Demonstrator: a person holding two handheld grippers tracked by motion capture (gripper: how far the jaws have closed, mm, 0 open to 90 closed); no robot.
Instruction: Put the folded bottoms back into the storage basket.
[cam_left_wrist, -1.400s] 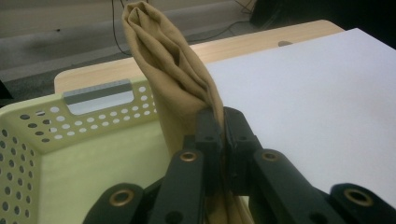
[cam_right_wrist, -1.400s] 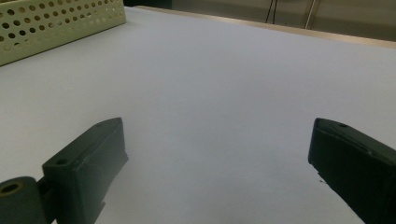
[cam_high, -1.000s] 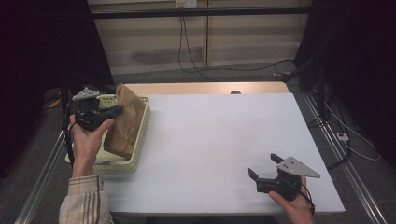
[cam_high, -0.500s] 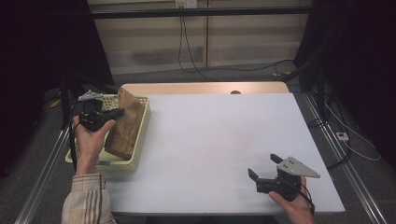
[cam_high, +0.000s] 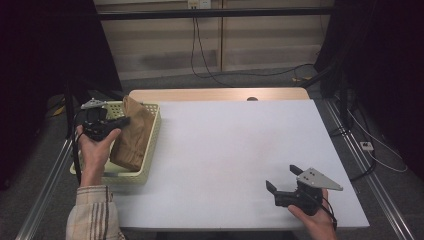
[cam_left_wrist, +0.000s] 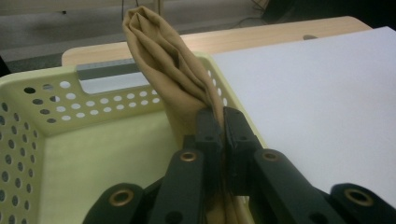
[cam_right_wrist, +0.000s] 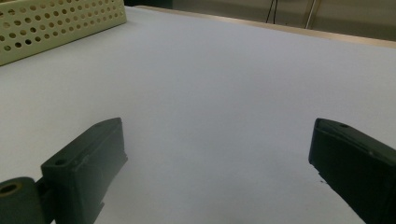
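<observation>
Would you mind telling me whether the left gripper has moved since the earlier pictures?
Yes. The left gripper, shut on the brown cloth, has sunk slightly toward the yellow basket, lowering the cloth into it.

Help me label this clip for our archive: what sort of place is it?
Probably a lab or recording bench, not a home: a bare white table with metal rails at its sides, loose cables along the wall, dark surrounds, and handheld grippers, the left gripper pinching a tan cloth in a basket.
</observation>
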